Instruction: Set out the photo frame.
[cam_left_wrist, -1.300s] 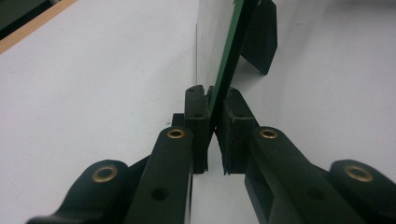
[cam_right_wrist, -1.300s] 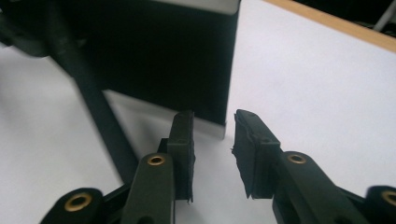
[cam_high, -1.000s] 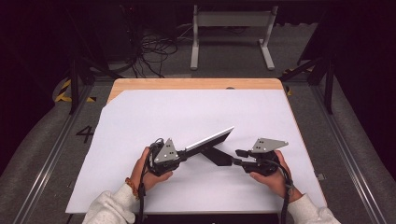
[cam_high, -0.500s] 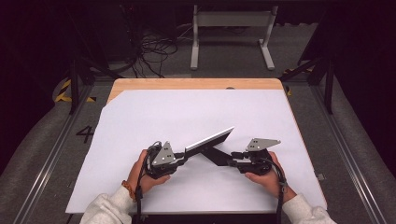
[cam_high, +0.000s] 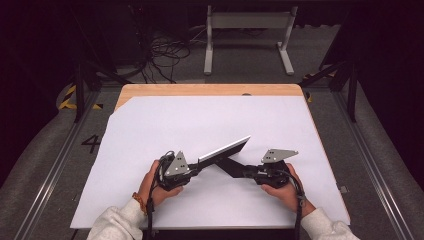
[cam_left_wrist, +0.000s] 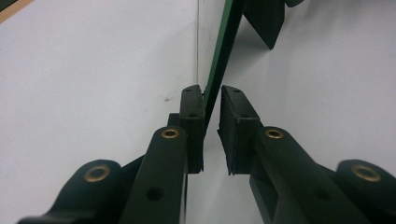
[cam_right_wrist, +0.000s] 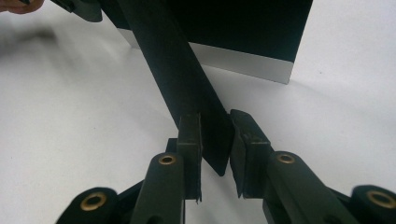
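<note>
Centrally on the near half of the large white sheet (cam_high: 200, 120) that covers the pale wooden table (cam_high: 200, 90), two flat pieces are held crossed.

A thin, flat, dark pale-edged panel (cam_high: 225, 149) is carried at the left gripper (cam_high: 197, 165). It is seen rising obliquely from that gripper toward the sheet's middle, with its far corner lifted. A narrow, flat, matte black strip (cam_high: 231, 166) is carried at the right gripper (cam_high: 247, 172), low over the sheet. It is pointed toward the left gripper and passes under the panel's near end.

Both grippers are held above the sheet's near edge, left hand (cam_high: 155, 182) and right hand (cam_high: 282, 187) coming in from that edge.

In the left gripper view the pale-edged panel (cam_left_wrist: 224, 46) is seen edge-on, its edge looking green, and it is set between the jaws of the left gripper (cam_left_wrist: 211, 100). One pad is touched by it, but a sliver of the white sheet (cam_left_wrist: 70, 93) is seen between it and the other pad, so no full clamp is shown. These jaws have just been closing.

In the right gripper view the black strip (cam_right_wrist: 177, 70) is wedged between both pads of the right gripper (cam_right_wrist: 215, 123) and is gripped near its end. These jaws have just been closing on it. Behind it the pale-edged panel (cam_right_wrist: 243, 63) is seen standing on its pale long edge on the sheet.
</note>
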